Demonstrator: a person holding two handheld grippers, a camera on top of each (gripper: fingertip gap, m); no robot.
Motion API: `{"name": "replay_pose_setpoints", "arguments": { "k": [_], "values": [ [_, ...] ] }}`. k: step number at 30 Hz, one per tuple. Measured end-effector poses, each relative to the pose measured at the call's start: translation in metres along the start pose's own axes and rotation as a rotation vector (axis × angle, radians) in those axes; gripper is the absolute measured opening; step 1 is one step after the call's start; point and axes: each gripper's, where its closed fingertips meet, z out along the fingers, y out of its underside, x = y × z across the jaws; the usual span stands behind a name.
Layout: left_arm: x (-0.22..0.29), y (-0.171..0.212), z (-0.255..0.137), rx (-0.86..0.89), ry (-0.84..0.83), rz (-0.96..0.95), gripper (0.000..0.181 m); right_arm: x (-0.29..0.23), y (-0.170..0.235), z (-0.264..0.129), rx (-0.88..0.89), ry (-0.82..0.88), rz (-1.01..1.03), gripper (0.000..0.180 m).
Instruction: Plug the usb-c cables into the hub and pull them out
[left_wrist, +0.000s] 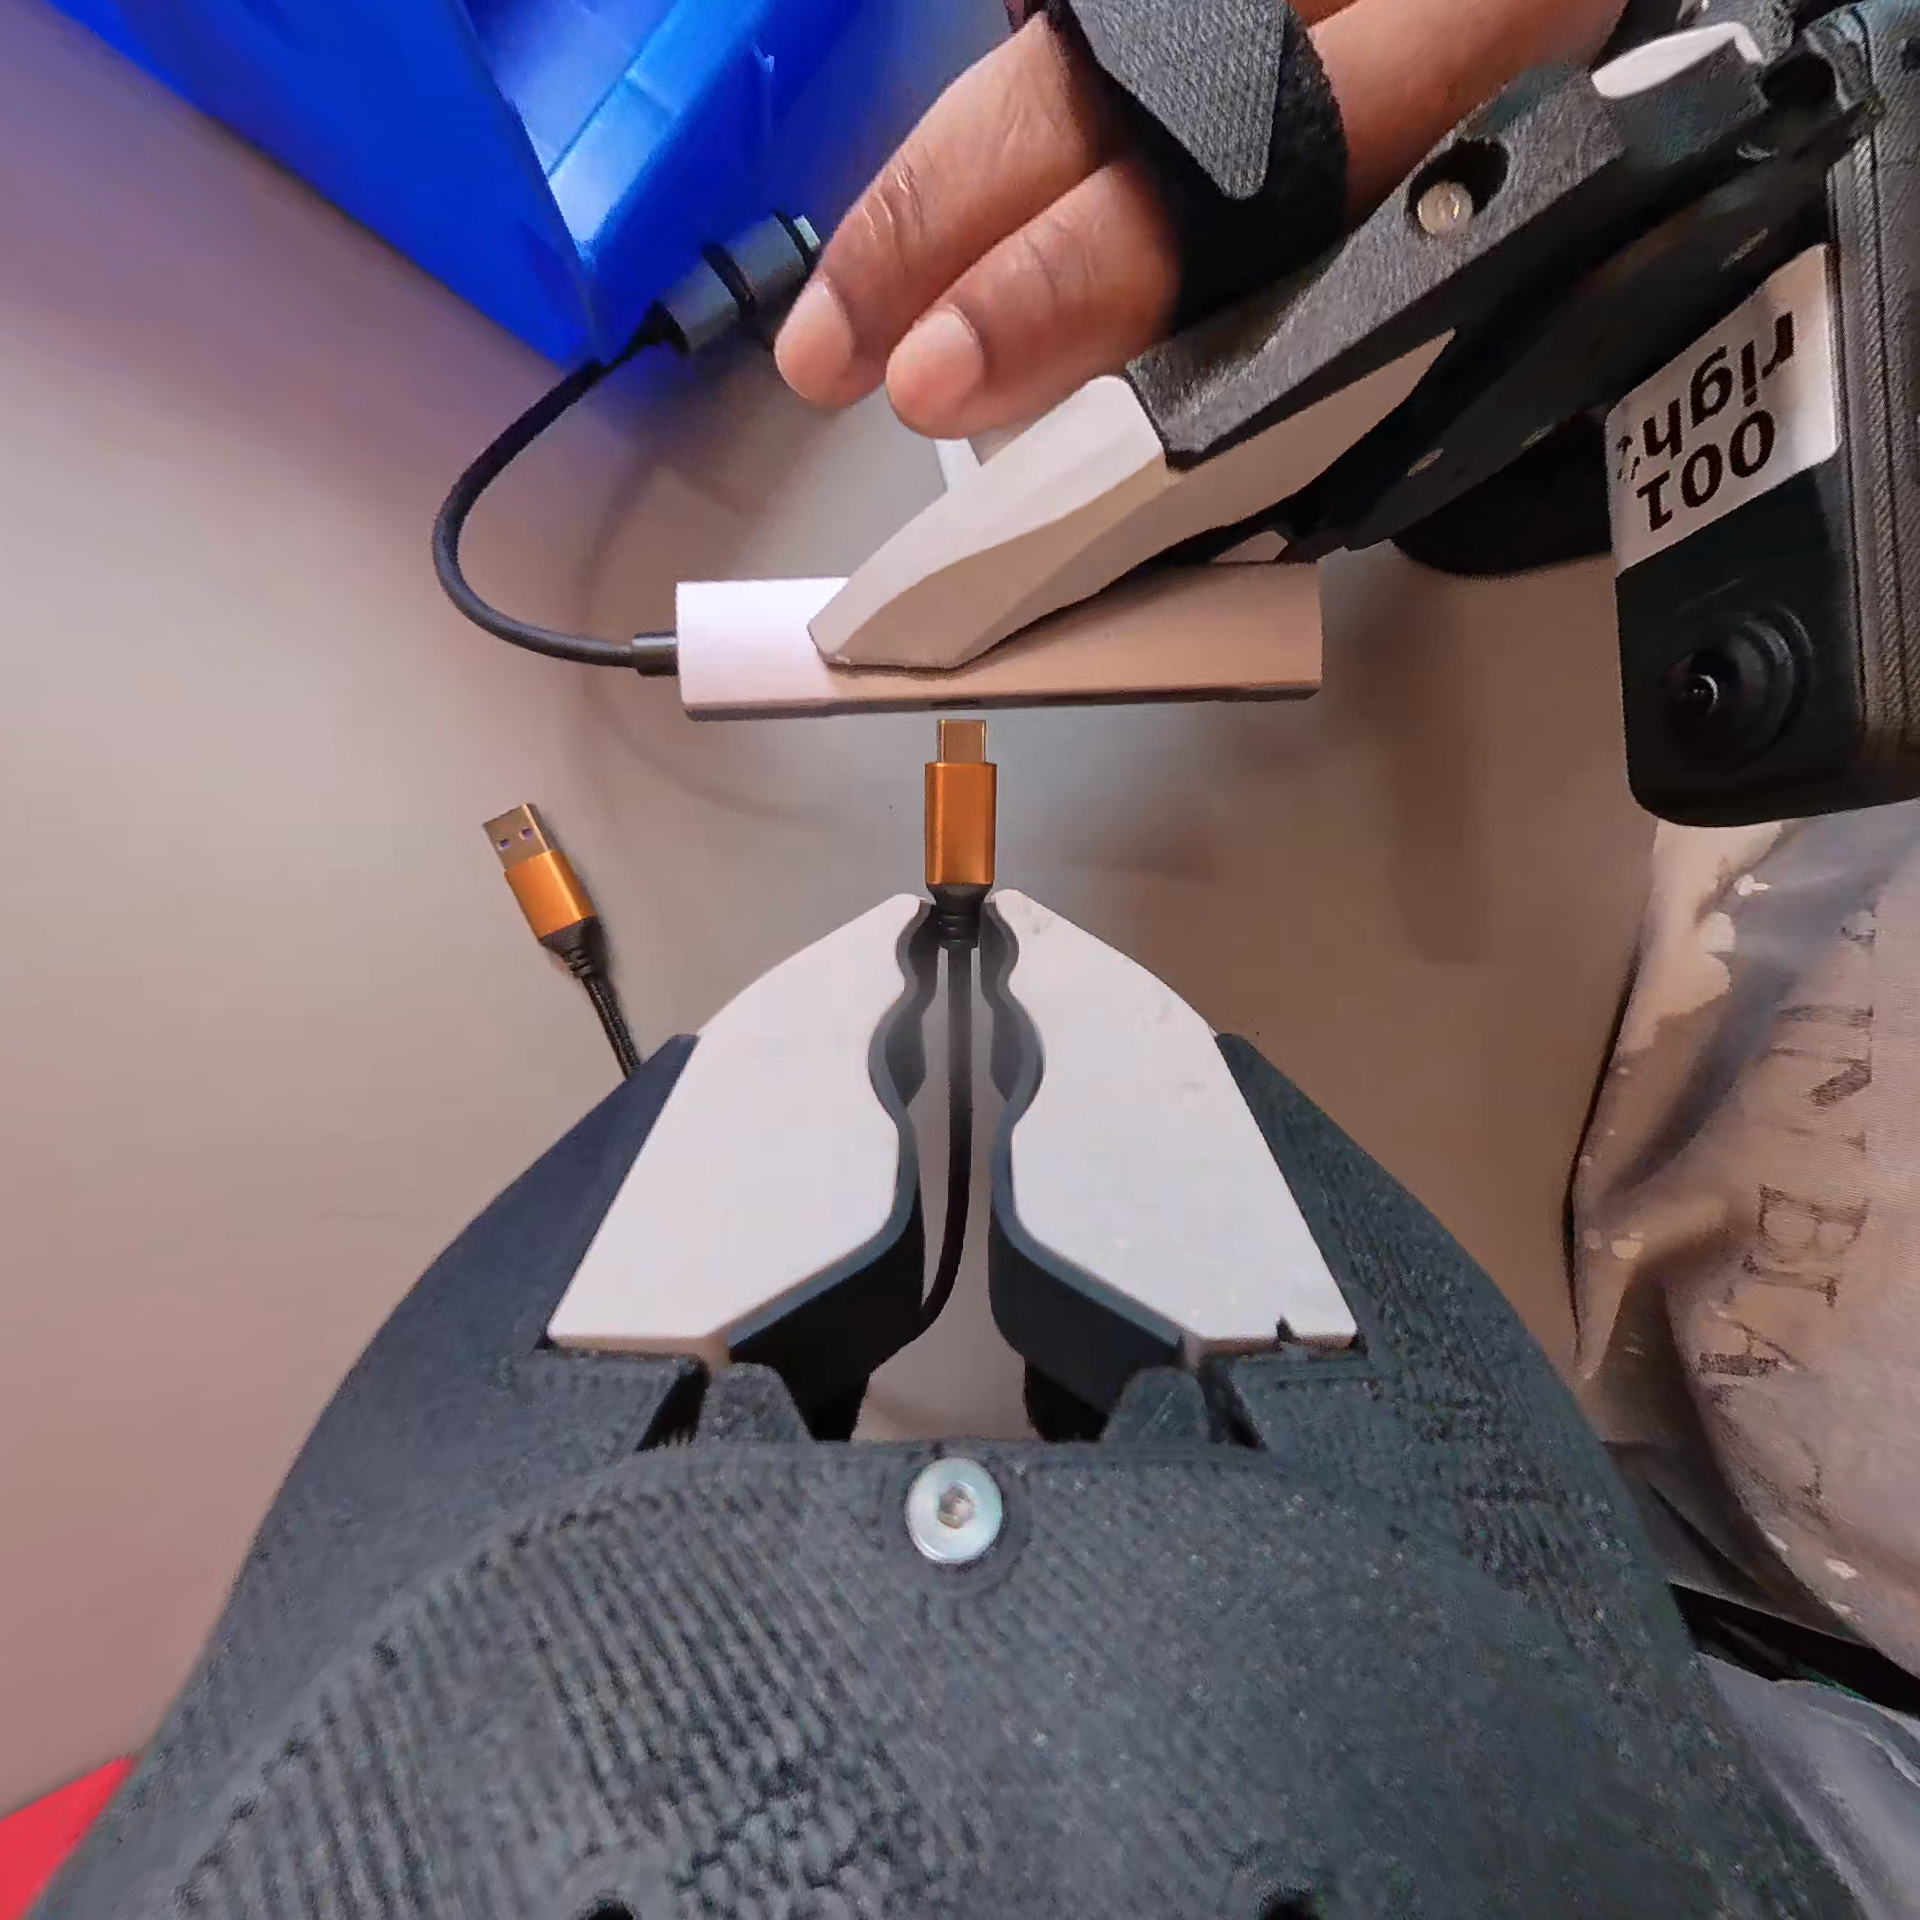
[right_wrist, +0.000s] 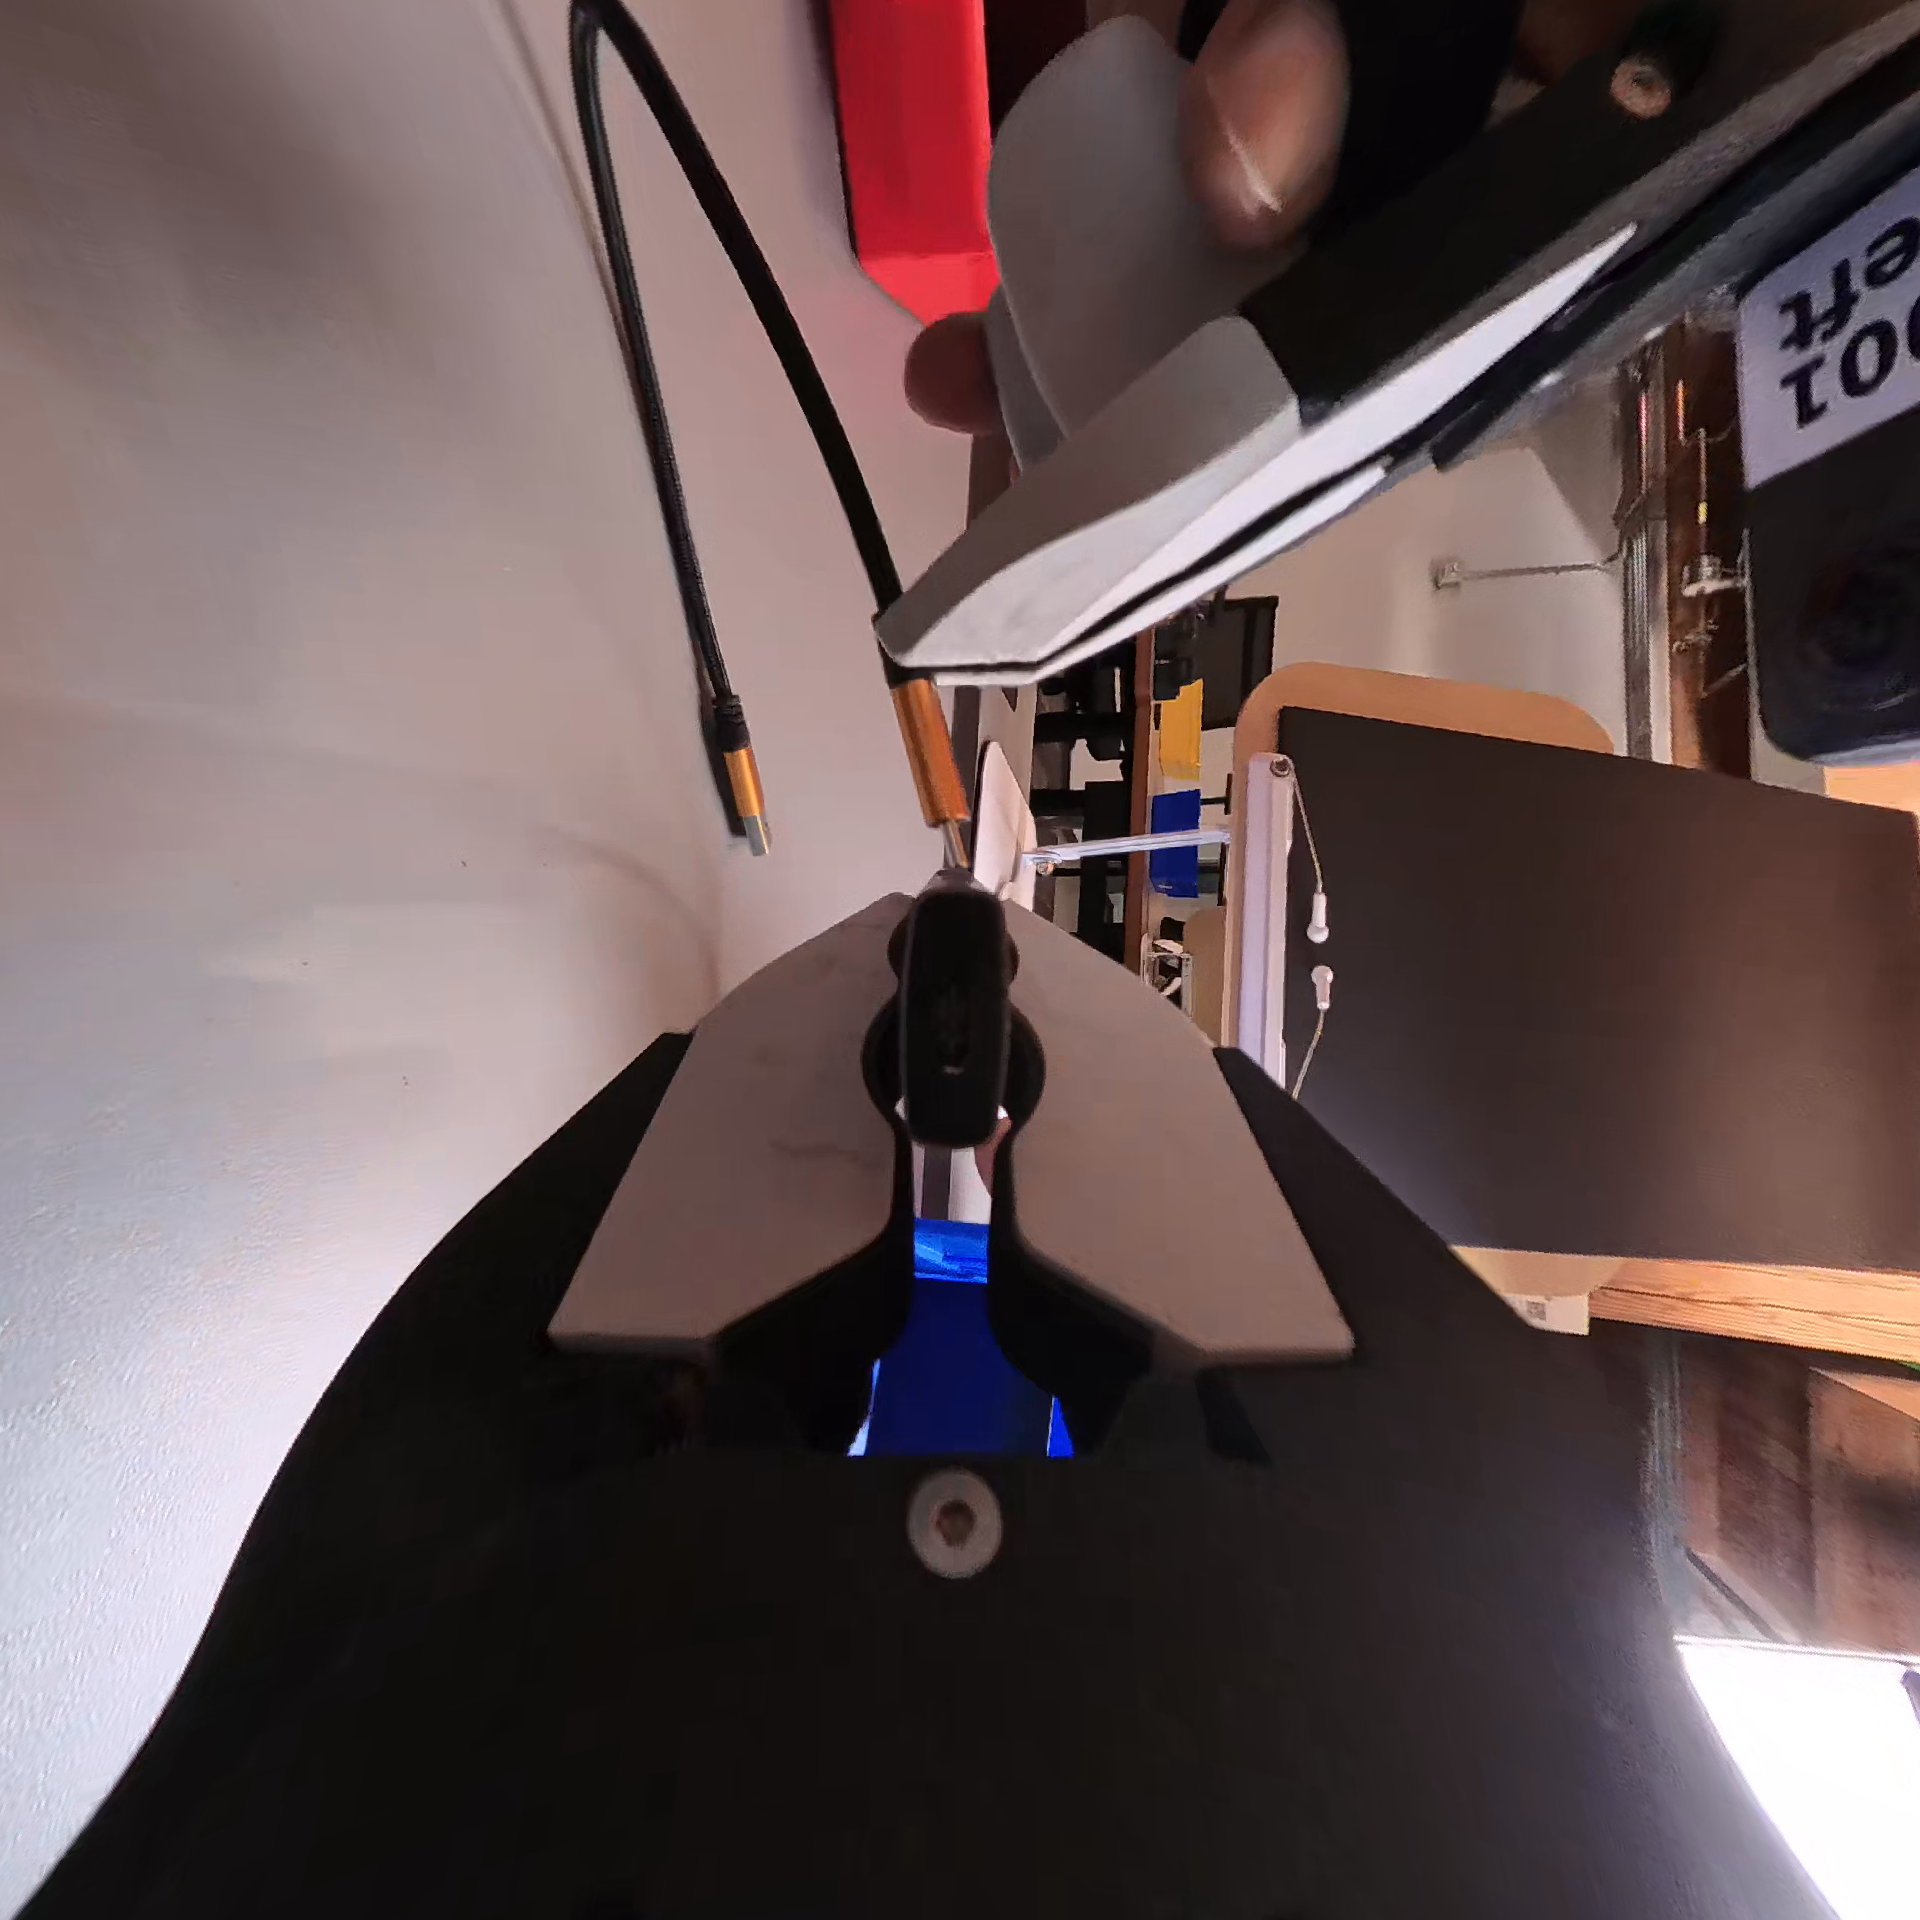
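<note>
Jaws of your left gripper (left_wrist: 961, 906) were closed almost tight on the black cable of the usb-c plug (left_wrist: 961, 821), pinching it just behind the orange metal sleeve, so the plug stood out past the fingertips with its silver tip pointing at the hub (left_wrist: 748, 649). That tip sat just short of the hub's long edge, in line with a small port there, with a thin gap between them; it was not inserted. Your right gripper (right_wrist: 954, 914) had its jaws clamped across the flat grey hub, one finger (left_wrist: 997, 561) lying on its upper face in the left wrist view, holding it above the pale desk (left_wrist: 260, 727). From the right wrist view the hub appeared end-on as a dark slab between the closed fingers, with the orange plug (right_wrist: 932, 764) angled down toward it from the left gripper (right_wrist: 914, 665). The hub's own short black lead (left_wrist: 488, 540) curved away toward a blue bin (left_wrist: 416, 135), near grey connectors (left_wrist: 727, 286). A second orange-sleeved plug (left_wrist: 540, 873), a wider USB type, lay free on the desk to the left of your left gripper, well apart from the hub. Your right hand (left_wrist: 997, 270) gripped the right tool, strapped in with a black band
</note>
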Motion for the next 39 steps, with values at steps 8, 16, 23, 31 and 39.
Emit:
{"name": "replay_pose_setpoints", "arguments": {
  "k": [8, 16, 23, 31, 39],
  "values": [
    [0.000, 0.006, 0.004, -0.030, 0.018, 0.000, 0.008, -0.007, -0.003, 0.002, -0.015, 0.004, -0.060, 0.009],
    [-0.004, 0.009, 0.010, -0.052, 0.003, 0.011, 0.008, -0.015, -0.001, 0.005, -0.038, -0.002, -0.097, 0.009],
    [-0.006, -0.015, -0.001, 0.146, 0.078, -0.016, 0.008, -0.003, 0.011, 0.003, -0.109, 0.060, -0.063, 0.010],
    [-0.010, -0.030, -0.003, 0.243, 0.071, -0.046, 0.007, 0.004, 0.022, 0.002, -0.187, 0.099, -0.026, 0.010],
    [-0.012, -0.035, 0.002, 0.266, 0.035, -0.012, 0.008, 0.005, 0.027, 0.000, -0.195, 0.099, -0.010, 0.010]
  ]
}}
